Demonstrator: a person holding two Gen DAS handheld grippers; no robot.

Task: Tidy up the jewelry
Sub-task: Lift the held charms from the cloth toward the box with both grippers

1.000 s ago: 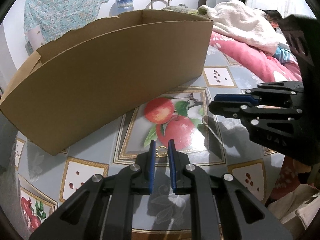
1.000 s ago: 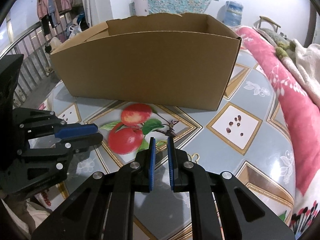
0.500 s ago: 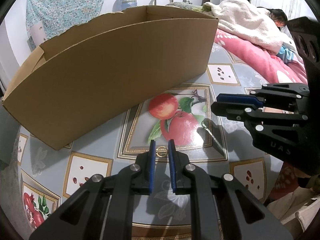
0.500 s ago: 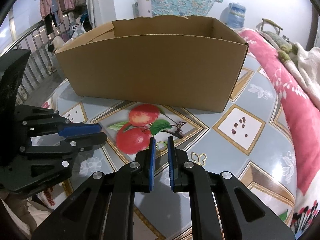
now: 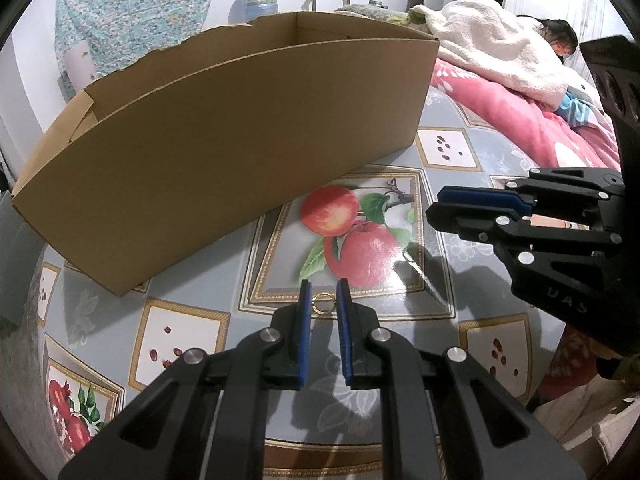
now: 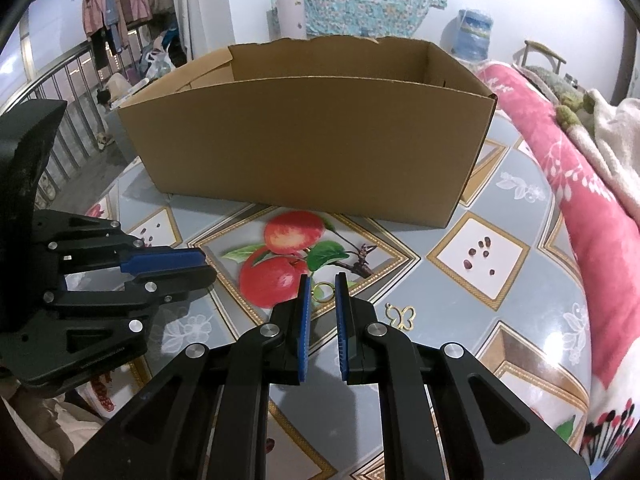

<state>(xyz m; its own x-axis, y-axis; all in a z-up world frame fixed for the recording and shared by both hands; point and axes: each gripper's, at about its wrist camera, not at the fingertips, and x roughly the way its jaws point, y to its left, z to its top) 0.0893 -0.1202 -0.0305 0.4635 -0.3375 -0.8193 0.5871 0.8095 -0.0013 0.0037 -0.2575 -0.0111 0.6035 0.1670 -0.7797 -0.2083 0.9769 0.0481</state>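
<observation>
Ring (image 5: 323, 303) on tablecloth (image 5: 400, 320), beyond left tool (image 5: 323, 288) tips; both tools nearly closed, holding nothing.

We saw the left gripper (image 5: 322, 286) and right gripper (image 6: 321, 279) built alike: black angular links, round silver screws, ridged blue pads (image 6: 305, 320), embossed lettering.

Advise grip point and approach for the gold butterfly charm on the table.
Butterfly charm lies flat, a thin wire outline. Come from straight above, fingers straddling the narrow waist between the wings, pinching across it; a side approach would likely slip over it.
</observation>
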